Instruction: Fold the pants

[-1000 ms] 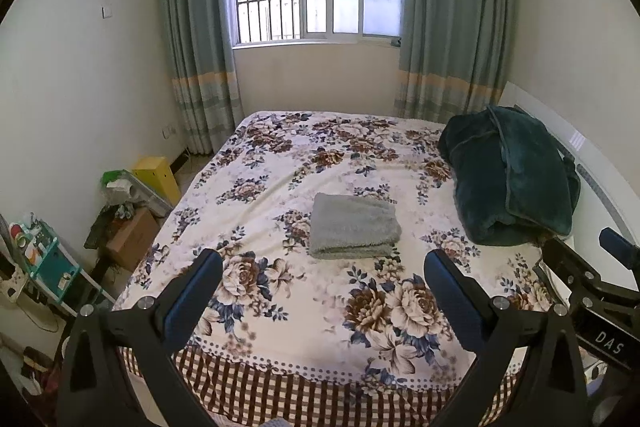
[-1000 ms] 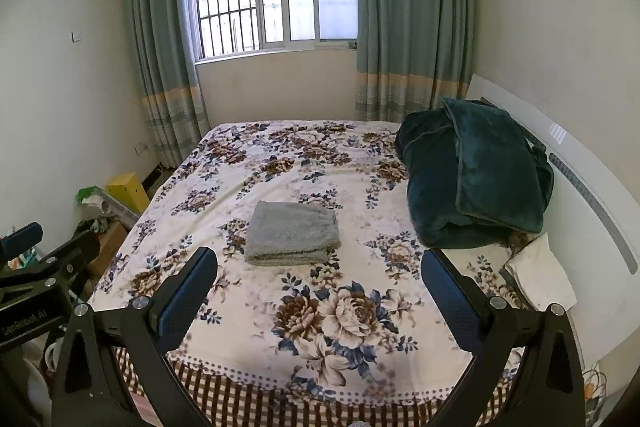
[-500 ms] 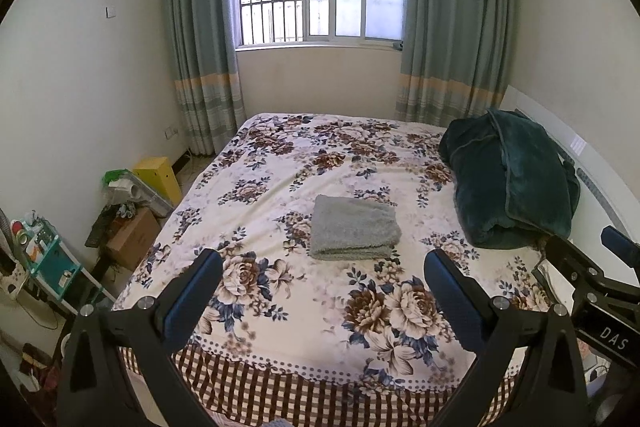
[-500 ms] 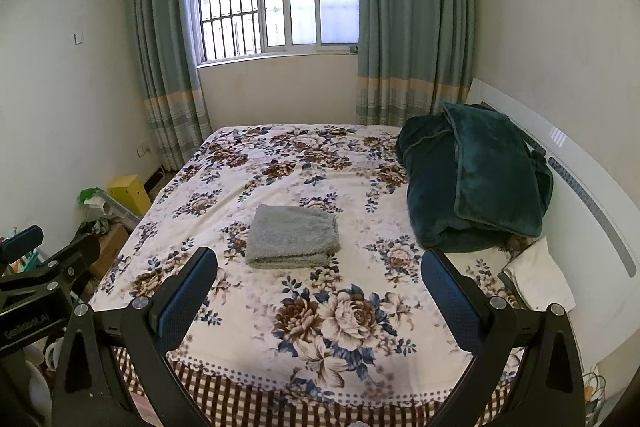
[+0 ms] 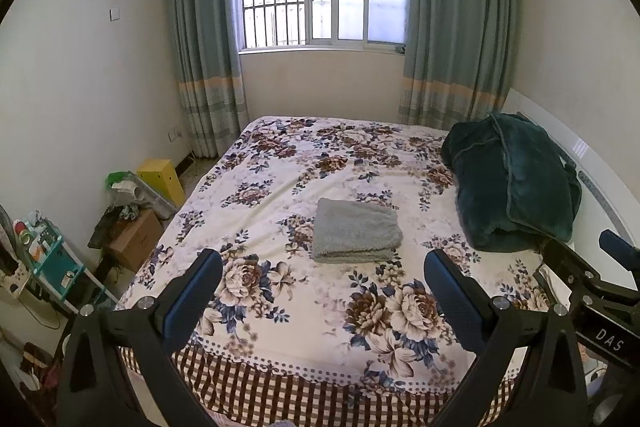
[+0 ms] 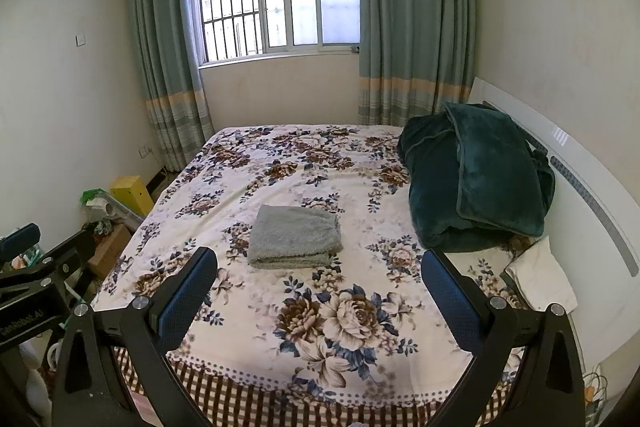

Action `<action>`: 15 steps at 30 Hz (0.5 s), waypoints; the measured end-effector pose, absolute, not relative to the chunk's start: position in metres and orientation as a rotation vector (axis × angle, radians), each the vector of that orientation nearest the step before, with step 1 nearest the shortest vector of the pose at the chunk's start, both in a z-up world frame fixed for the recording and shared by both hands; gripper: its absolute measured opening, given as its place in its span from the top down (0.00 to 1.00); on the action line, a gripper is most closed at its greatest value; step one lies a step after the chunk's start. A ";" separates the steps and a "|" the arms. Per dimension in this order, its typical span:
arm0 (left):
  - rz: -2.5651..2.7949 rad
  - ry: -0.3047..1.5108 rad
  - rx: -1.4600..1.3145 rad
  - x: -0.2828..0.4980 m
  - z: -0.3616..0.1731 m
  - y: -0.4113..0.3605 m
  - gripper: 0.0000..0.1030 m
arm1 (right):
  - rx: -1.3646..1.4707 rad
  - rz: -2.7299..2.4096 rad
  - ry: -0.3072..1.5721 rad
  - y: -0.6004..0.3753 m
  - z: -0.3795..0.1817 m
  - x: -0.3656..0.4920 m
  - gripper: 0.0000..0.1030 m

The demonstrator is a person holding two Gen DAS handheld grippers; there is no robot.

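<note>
The grey fleecy pants lie folded into a neat rectangle in the middle of the floral bed; they also show in the right wrist view. My left gripper is open and empty, held back above the bed's foot edge, well short of the pants. My right gripper is open and empty at about the same distance. The right gripper's body shows at the right edge of the left wrist view, the left gripper's body at the left of the right wrist view.
A dark green blanket is heaped at the bed's right side against the white headboard. A white pillow lies by it. Boxes and clutter and a teal shelf stand on the floor left of the bed.
Both grippers have tilted slightly upward and drawn back a little; the bed and the pants sit lower in the views. The pants have not moved.
</note>
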State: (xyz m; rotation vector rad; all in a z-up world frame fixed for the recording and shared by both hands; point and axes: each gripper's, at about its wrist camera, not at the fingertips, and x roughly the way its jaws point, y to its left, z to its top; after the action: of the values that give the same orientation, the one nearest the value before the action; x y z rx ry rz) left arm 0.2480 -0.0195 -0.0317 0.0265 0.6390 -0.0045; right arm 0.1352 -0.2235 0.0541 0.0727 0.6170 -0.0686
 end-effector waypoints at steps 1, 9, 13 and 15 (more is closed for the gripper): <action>-0.007 0.639 0.025 0.247 -0.031 -0.020 0.00 | 0.074 -0.067 0.617 -0.223 0.054 0.135 0.00; -0.004 0.639 0.024 0.249 -0.029 -0.021 0.00 | 0.075 -0.067 0.615 -0.224 0.054 0.136 0.00; -0.002 0.640 0.026 0.247 -0.027 -0.021 0.00 | 0.074 -0.064 0.619 -0.221 0.053 0.135 0.00; -0.001 0.641 0.024 0.248 -0.027 -0.021 0.00 | 0.075 -0.060 0.622 -0.221 0.053 0.135 0.00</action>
State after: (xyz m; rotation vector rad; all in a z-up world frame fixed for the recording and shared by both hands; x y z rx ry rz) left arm 0.2483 -0.0210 -0.0274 0.0242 0.6411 -0.0011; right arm 0.1352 -0.2208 0.0529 0.0746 0.6219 -0.0600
